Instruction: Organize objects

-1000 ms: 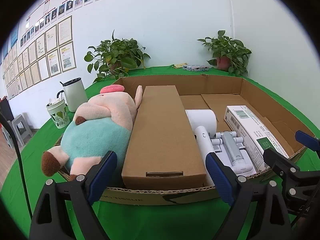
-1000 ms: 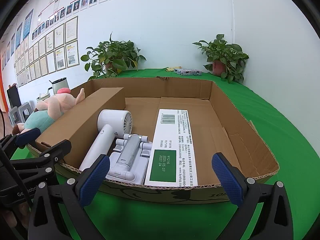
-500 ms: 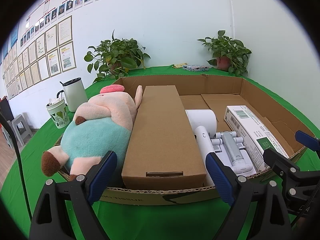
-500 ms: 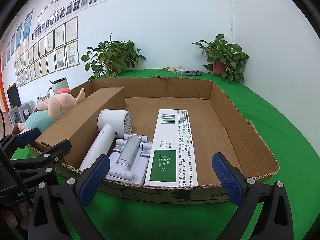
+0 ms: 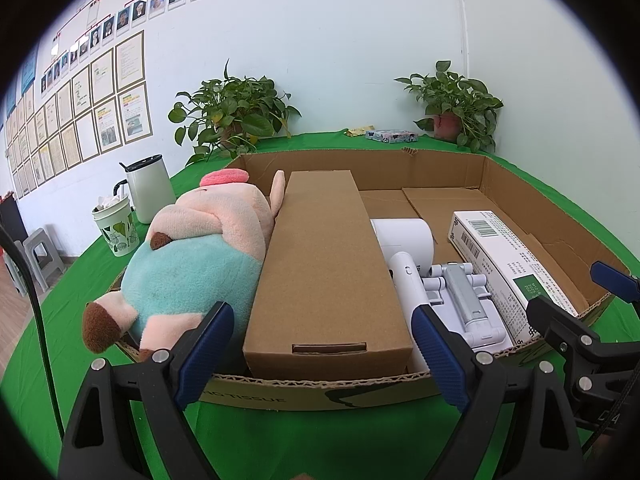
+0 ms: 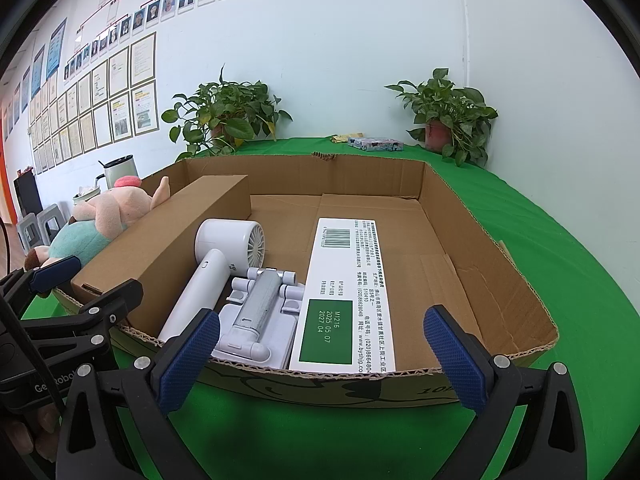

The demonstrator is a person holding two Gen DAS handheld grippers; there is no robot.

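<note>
A shallow cardboard tray (image 5: 516, 184) (image 6: 472, 216) lies on the green table. In it, left to right: a pink and teal plush pig (image 5: 188, 264) (image 6: 100, 220), a long brown carton (image 5: 324, 264) (image 6: 168, 244), a white hair dryer (image 5: 404, 264) (image 6: 216, 268), a white and grey folding stand (image 5: 464, 300) (image 6: 256, 312), and a white box with a green label (image 5: 508, 264) (image 6: 348, 292). My left gripper (image 5: 324, 356) is open and empty before the tray's near edge. My right gripper (image 6: 320, 356) is open and empty, just right of it.
A white kettle (image 5: 150, 188) and a patterned cup (image 5: 116, 228) stand on the table left of the tray. Two potted plants (image 5: 232, 116) (image 5: 452, 108) and a small printed box (image 5: 390, 136) are at the back by the wall. Stools (image 5: 40, 256) stand on the floor at left.
</note>
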